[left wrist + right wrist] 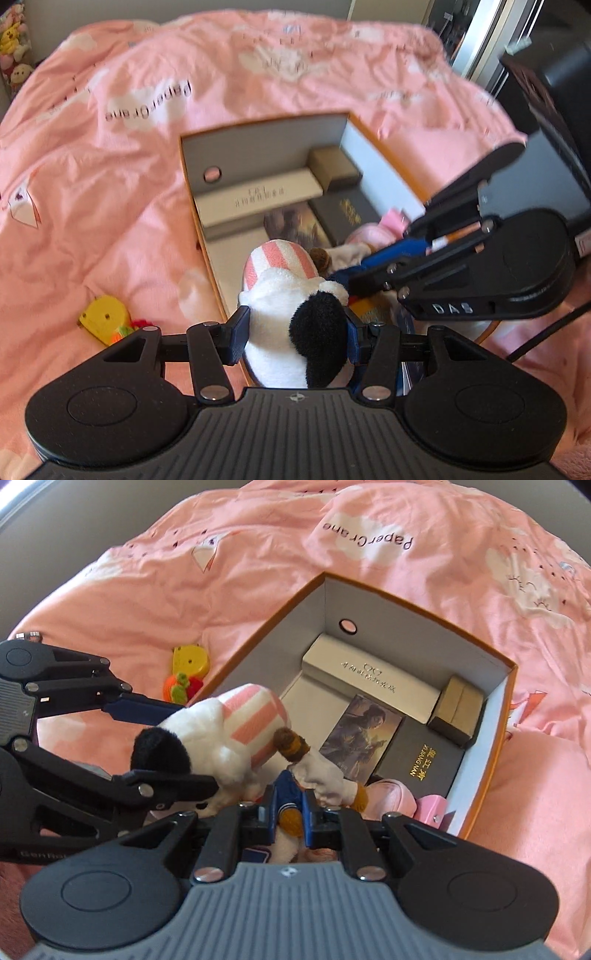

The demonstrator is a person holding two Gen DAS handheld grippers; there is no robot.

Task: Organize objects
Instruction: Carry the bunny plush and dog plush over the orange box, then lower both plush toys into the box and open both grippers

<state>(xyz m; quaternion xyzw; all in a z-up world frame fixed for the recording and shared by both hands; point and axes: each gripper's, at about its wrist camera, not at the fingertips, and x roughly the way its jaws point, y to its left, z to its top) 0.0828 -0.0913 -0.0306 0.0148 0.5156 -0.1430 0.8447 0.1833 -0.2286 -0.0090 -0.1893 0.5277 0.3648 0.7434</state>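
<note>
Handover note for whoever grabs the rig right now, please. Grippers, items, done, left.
Left gripper: shut on the white plush dog, held over the near end of the orange box.
Right gripper: shut on the small doll, beside the dog, over the same end.
Done: white long box, tan box, picture card and black box lie inside.
Left: release both toys into the box; yellow toy is on the pink duvet.

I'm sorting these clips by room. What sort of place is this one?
Most likely a bedroom. The work happens on a bed under a pink duvet printed with clouds. An open orange box rests on it, and a shelf of plush toys stands at the far left.
</note>
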